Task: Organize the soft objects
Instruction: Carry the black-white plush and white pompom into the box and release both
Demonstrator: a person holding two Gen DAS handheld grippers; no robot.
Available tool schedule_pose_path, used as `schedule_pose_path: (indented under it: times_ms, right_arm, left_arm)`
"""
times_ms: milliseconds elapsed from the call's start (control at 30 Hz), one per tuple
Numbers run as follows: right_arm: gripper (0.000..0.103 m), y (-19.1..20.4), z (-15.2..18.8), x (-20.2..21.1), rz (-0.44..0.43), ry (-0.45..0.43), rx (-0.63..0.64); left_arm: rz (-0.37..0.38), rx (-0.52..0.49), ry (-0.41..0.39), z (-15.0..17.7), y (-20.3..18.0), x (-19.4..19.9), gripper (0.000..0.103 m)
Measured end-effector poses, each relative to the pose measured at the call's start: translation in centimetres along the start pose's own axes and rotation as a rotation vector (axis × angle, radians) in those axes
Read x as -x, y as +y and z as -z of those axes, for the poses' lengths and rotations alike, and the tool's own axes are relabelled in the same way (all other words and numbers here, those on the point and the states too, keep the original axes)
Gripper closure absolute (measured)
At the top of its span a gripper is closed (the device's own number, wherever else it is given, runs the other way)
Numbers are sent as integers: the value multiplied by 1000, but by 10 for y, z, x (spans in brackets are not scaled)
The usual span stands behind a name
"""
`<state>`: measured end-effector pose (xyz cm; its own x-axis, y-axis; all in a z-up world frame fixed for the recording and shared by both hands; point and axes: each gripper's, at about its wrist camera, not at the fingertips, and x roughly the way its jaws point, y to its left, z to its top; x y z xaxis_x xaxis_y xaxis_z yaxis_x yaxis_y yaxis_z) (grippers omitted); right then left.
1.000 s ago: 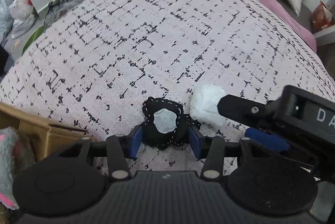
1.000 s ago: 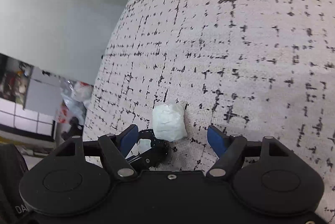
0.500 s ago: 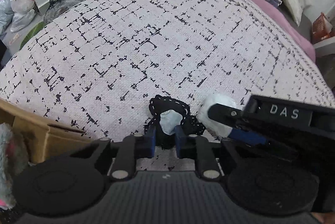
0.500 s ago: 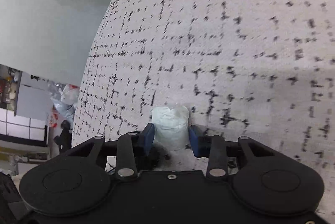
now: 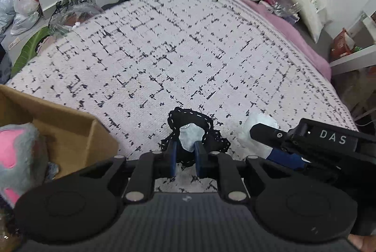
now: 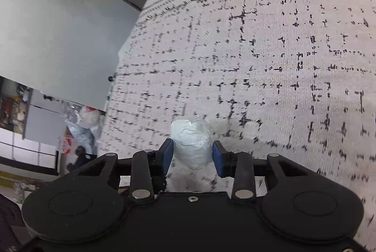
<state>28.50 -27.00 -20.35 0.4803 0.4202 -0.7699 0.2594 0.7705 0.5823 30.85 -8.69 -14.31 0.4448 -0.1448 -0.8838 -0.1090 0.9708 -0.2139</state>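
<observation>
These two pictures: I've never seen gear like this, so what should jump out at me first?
Probably the two black grippers low in each view, each pinching something soft above the black-flecked white bedspread. The left gripper is shut on a black white-stitched fabric piece with a pale wad inside; the right gripper squeezes a crumpled white wad. At far left sits a cardboard box holding a grey-and-pink plush toy.
</observation>
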Motion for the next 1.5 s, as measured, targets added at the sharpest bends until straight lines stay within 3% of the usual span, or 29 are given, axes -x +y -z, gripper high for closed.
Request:
schedule_pose_path:
  times_ms: [400, 733, 1167, 1500]
  right_arm:
    - [67, 53, 30, 44, -35, -56, 102]
    - [67, 89, 67, 64, -57, -72, 156]
    - [67, 134, 101, 69, -69, -75, 220]
    - [67, 157, 116, 59, -49, -61, 253]
  left_arm:
    - [43, 25, -97, 11, 23, 71, 89]
    - [49, 89, -156, 23, 66, 115, 89]
    - [74, 155, -184, 35, 115, 142, 89]
    - [92, 192, -161, 36, 140, 139, 85]
